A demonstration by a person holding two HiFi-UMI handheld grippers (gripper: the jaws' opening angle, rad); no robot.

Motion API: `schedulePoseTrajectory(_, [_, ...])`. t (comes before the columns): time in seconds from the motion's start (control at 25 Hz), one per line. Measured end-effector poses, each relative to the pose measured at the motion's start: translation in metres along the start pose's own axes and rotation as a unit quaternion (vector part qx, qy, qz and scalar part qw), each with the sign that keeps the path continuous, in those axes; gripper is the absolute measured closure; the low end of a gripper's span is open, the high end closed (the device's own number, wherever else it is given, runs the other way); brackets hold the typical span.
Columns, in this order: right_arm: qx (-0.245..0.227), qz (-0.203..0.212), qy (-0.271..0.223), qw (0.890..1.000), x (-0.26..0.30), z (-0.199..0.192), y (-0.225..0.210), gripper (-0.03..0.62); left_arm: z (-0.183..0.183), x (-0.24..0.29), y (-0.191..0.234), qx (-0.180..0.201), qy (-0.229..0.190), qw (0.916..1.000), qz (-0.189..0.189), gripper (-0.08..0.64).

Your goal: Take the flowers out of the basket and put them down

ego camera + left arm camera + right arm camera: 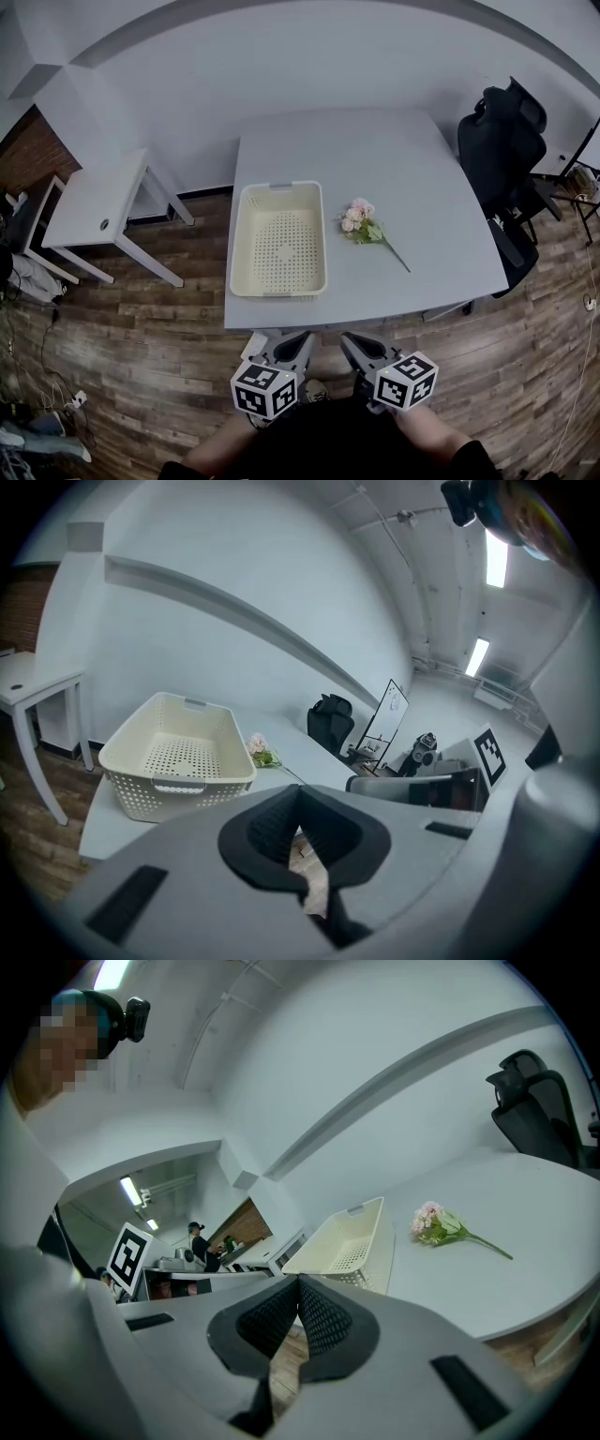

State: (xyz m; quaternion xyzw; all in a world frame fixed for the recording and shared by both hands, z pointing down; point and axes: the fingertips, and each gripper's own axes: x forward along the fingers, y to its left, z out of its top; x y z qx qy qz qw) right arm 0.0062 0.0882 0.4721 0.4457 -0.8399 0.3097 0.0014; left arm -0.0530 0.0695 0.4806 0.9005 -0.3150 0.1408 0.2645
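Observation:
A cream perforated basket (278,240) stands empty on the pale grey table (412,169); it also shows in the left gripper view as the basket (176,752) and in the right gripper view as the basket (347,1241). A small bunch of pink flowers (362,221) with a green stem lies on the table just right of the basket, seen too as the flowers (259,752) and the flowers (441,1225). Both grippers are held close to the body, short of the table's near edge. The left gripper (292,345) is shut and empty. The right gripper (354,345) is shut and empty.
A black office chair (504,150) stands at the table's right side. A small white side table (98,202) sits to the left over the wooden floor (141,356). The wall runs behind the table. A person's forearms show at the bottom edge.

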Motion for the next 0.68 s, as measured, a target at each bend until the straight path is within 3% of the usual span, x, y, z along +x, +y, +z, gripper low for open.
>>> schedulePoseTrajectory(0.68, [-0.001,0.002,0.008,1.000,0.0007,-0.0024,-0.0020,0.569,-0.0015,0.0013,-0.0012,-0.002,-0.003,1.0000,0.003,0.554])
